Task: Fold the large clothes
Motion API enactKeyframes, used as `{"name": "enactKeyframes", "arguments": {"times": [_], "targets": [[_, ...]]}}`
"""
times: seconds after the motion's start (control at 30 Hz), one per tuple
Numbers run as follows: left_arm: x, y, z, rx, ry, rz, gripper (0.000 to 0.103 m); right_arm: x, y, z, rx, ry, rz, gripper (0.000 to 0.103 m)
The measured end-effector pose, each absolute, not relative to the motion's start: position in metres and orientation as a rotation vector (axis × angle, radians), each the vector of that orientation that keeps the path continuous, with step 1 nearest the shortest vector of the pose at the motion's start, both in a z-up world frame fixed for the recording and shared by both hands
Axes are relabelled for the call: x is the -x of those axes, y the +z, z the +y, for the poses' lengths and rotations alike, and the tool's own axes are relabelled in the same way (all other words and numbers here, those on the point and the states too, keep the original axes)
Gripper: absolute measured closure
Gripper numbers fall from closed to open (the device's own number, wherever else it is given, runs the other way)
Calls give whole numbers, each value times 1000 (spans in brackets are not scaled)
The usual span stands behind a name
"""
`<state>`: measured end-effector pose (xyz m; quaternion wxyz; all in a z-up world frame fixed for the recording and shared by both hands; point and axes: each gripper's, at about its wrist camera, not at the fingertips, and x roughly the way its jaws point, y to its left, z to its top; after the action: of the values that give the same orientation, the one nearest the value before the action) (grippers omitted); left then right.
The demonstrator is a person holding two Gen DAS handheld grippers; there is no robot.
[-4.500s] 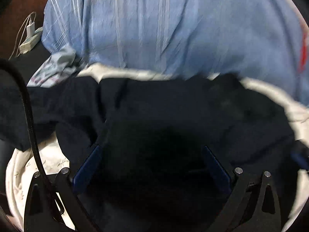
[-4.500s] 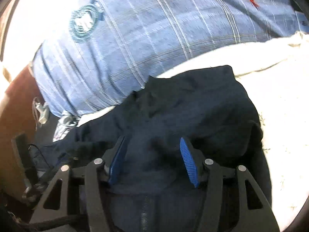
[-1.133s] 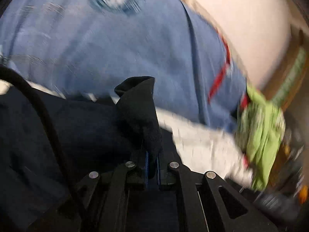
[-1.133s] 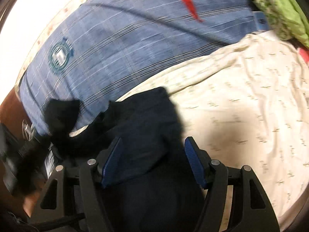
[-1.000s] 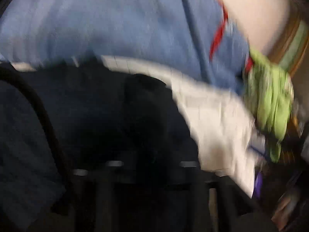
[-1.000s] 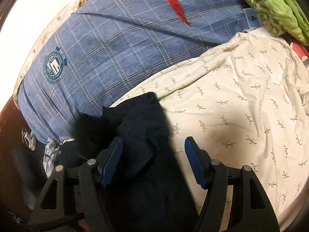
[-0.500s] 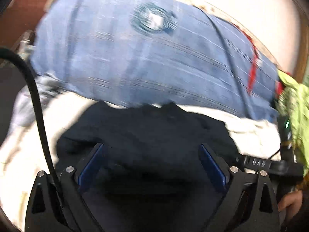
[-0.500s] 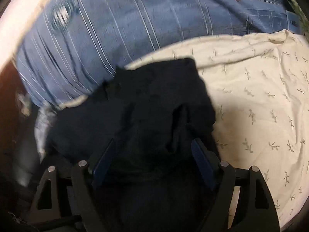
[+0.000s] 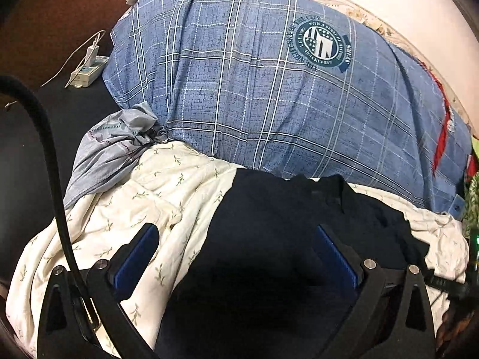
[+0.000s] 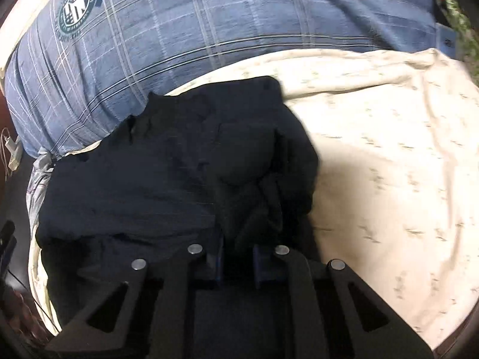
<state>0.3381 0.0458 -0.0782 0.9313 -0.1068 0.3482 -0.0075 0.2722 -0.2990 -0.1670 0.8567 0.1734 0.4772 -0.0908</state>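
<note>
Dark garment lies rumpled, right gripper jaws closing on a fold, left gripper spread wide, empty

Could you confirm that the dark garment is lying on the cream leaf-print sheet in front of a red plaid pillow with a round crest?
Not quite: the plaid pillow is blue, not red, as the left wrist view shows. The dark garment does lie on the cream leaf-print sheet in front of it, and the round crest is there.

A big blue plaid pillow with a round crest lies along the far side. Near it spreads a cream sheet printed with little sprigs. Far left, a white power strip with plugged-in cables.
</note>
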Motion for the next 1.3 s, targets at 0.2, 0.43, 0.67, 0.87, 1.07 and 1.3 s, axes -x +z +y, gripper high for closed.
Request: {"name": "enactKeyframes", "arguments": {"times": [0.2,0.43,0.67,0.87,1.07,1.3], "targets": [[-375,-83,14,221,-51,720,0,-267,-175,-300,-342,-227,1041,77],[-415,-158,-10,-24,77,988,1,-248,-104,-279,-229,-342,816,44],[-392,-186,8,41,57,989,0,-307,-158,-245,-245,-128,962,46],[-380,-174,24,74,57,966,1,-304,-196,-306,-353,-177,1035,103],[-366,-126,-8,-7,23,793,0,-284,-151,-250,-186,-155,923,84],[-386,-169,-24,-136,33,924,0,-298,-177,-217,-111,-104,1013,67]]}}
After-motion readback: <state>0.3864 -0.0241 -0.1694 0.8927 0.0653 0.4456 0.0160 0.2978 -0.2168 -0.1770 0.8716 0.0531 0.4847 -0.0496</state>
